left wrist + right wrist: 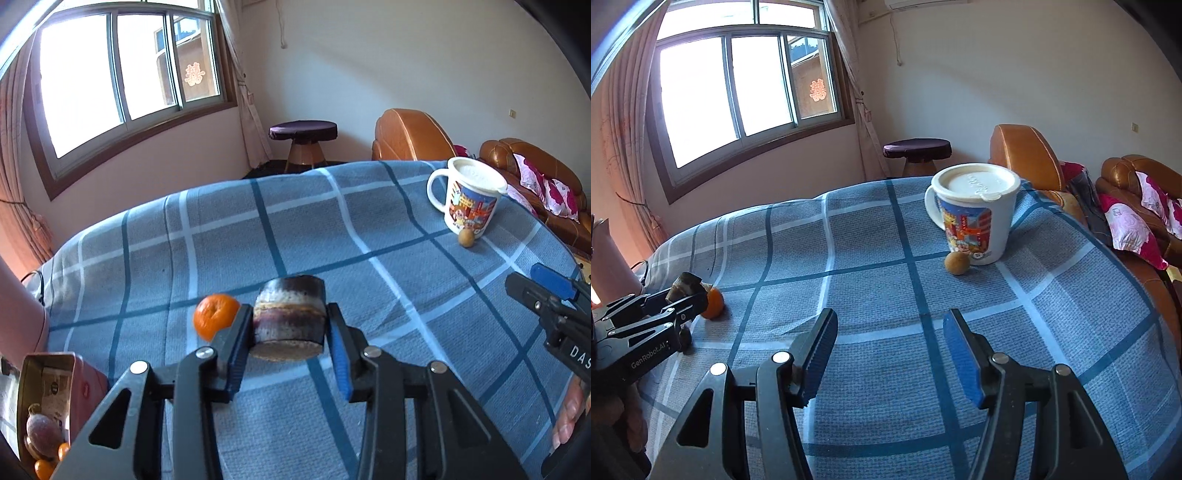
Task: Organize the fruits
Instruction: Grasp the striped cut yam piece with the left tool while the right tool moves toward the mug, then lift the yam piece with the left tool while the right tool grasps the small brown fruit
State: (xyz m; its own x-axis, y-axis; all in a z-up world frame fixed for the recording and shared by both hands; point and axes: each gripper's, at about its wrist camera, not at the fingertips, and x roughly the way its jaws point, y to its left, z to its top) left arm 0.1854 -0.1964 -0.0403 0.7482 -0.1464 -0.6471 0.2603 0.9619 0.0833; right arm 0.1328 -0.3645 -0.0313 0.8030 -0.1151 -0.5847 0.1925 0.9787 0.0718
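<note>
My left gripper [290, 345] is shut on a short dark purple sugarcane piece [290, 319] and holds it above the blue plaid cloth [388, 295]. An orange mandarin [215, 315] lies on the cloth just left of it; it also shows in the right wrist view [713, 302] beside the left gripper [687, 291]. A small brown round fruit [956, 263] sits at the foot of a lidded white mug [975, 212], also in the left wrist view [466, 237]. My right gripper [888, 356] is open and empty over the cloth. An open tin box [46, 402] at the left holds several fruits.
The lidded mug [467, 197] stands at the far right of the table. Brown leather sofas [1134, 192] with pink cushions stand beyond the right edge. A round stool [303, 142] stands under the window. The right gripper [546, 295] shows at the right edge.
</note>
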